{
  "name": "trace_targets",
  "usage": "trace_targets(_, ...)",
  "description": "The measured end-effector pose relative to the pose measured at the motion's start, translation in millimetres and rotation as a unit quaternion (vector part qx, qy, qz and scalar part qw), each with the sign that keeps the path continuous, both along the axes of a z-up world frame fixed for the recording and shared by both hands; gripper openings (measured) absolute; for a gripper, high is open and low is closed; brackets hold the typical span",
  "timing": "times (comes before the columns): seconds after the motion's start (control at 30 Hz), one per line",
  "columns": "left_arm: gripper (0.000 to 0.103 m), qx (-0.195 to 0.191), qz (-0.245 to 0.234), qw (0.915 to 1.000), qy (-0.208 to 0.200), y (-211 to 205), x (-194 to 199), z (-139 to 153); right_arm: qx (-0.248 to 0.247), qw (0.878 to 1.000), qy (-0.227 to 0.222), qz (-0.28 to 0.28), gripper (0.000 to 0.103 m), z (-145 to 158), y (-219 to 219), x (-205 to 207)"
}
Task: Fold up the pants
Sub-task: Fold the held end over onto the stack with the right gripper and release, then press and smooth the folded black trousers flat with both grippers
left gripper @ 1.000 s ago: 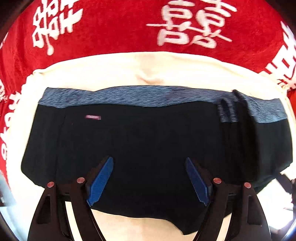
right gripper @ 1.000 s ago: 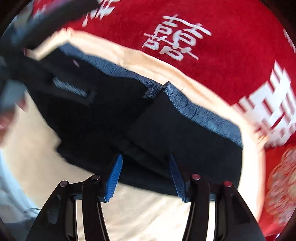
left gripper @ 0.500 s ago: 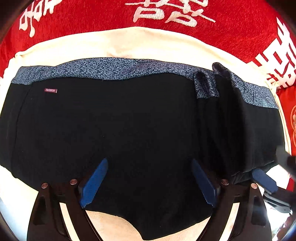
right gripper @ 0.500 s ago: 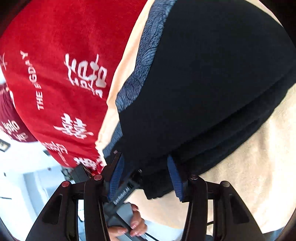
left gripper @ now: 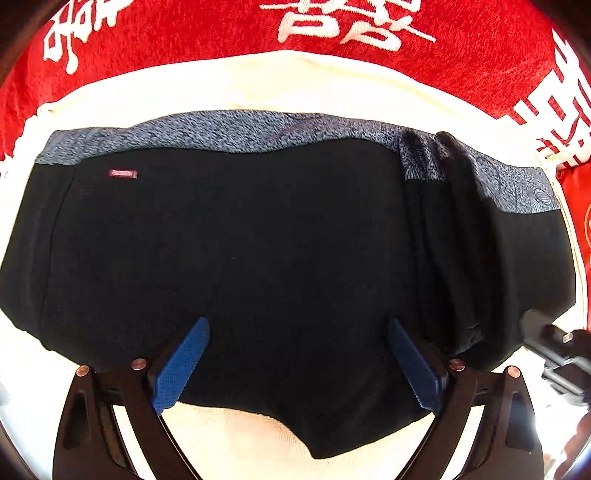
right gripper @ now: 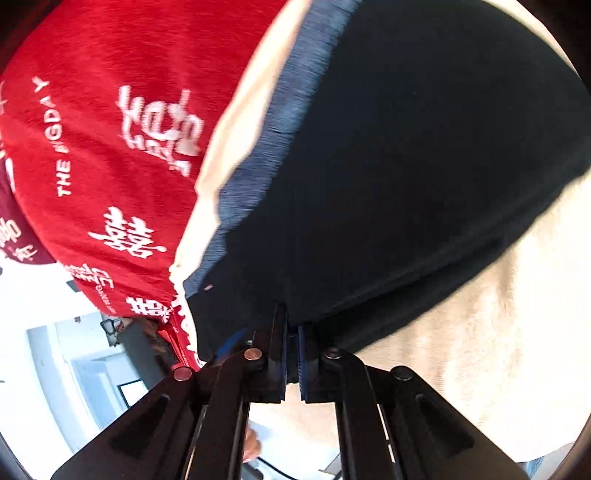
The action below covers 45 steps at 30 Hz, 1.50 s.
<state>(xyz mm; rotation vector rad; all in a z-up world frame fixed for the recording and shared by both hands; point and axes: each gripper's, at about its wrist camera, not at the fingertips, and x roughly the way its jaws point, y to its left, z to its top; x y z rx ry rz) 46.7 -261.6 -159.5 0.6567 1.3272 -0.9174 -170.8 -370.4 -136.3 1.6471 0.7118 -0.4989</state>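
My left gripper (left gripper: 297, 363) hangs over the black pants (left gripper: 258, 258), jaws spread and still widening, pinching nothing. The pants lie on a cream towel (left gripper: 258, 81) over a red cloth (left gripper: 480, 48). Their small red label (left gripper: 123, 173) is too blurred to read. Only my right view reads "THE BIGDAY" (right gripper: 55, 136); there my right gripper (right gripper: 291, 354) pinches the pants' edge.

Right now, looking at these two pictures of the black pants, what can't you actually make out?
- Small red label on the pants, left wrist view: too small to read.
- Right gripper, right wrist view: shut at the pants' edge; dark cloth hides its fingertips.
- Blue waistband, right wrist view: pattern blurred.
- Red cloth, left wrist view: white characters cut off by the top edge.
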Motion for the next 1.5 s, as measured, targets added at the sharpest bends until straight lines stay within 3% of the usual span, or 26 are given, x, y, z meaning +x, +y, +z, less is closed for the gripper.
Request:
trace_targets(0.13,0.098,0.001,-0.004,0.9998,-0.021,-12,13,22,-0.011,0.999,0.021,0.044,0.007,-1,-3,10)
trace_targets(0.2,0.098,-0.005,-0.009,0.9995,-0.03,-19,15,38,-0.014,0.996,0.02,0.087,0.015,10,-9,19)
trace_targets(0.3,0.098,-0.029,-0.022,0.9985,-0.042,-43,14,66,-0.054,0.991,0.004,0.123,0.016,41,-21,13)
trace_targets(0.37,0.098,-0.055,-0.038,0.9972,-0.034,-64,8,86,-0.108,0.988,0.027,0.107,0.016,63,-39,-6)
trace_targets(0.47,0.098,-0.084,-0.073,0.9937,-0.014,-98,-12,100,-0.127,0.988,0.07,0.045,0.016,67,-82,-38)
trace_targets(0.5,0.098,-0.092,-0.083,0.9923,-0.007,-110,-22,101,-0.126,0.988,0.082,0.03,0.016,65,-97,-45)
trace_targets(0.57,0.098,-0.102,-0.1,0.9897,-0.004,-130,-85,99,-0.137,0.986,0.097,0.025,0.016,61,-115,-49)
trace_targets(0.67,0.098,-0.107,-0.11,0.9881,-0.014,-158,-108,77,-0.142,0.982,0.114,0.046,0.016,47,-133,-41)
trace_targets(0.73,0.098,-0.077,-0.103,0.991,-0.034,-168,-110,45,-0.132,0.983,0.117,0.055,0.016,36,-131,-37)
trace_targets(0.8,0.1,-0.027,-0.09,0.9949,-0.036,-152,-100,16,-0.124,0.983,0.117,0.067,0.013,26,-120,-27)
trace_targets(0.87,0.103,-0.03,-0.074,0.9968,-0.009,-134,-92,8,-0.127,0.984,0.105,0.061,0.013,24,-110,-22)
trace_targets(0.9,0.103,-0.032,-0.068,0.9972,0.003,-127,-87,8,-0.125,0.985,0.102,0.061,0.013,25,-108,-33)
trace_targets(1.03,0.103,-0.007,-0.073,0.9973,-0.008,-114,-88,18,-0.108,0.988,0.093,0.064,0.013,27,-104,-44)
trace_targets(1.23,0.103,0.005,0.008,0.9999,-0.008,-62,-67,41,-0.124,0.976,0.123,0.129,0.013,36,-98,-37)
trace_targets(1.33,0.103,0.006,0.047,0.9988,0.007,-35,-56,49,-0.14,0.966,0.138,0.169,0.028,42,-93,-22)
trace_targets(1.4,0.103,0.012,0.066,0.9977,0.003,-19,-51,54,-0.152,0.957,0.149,0.198,0.044,49,-87,-8)
trace_targets(1.5,0.103,0.015,0.084,0.9963,-0.005,-5,-50,58,-0.174,0.941,0.155,0.246,0.045,59,-71,16)
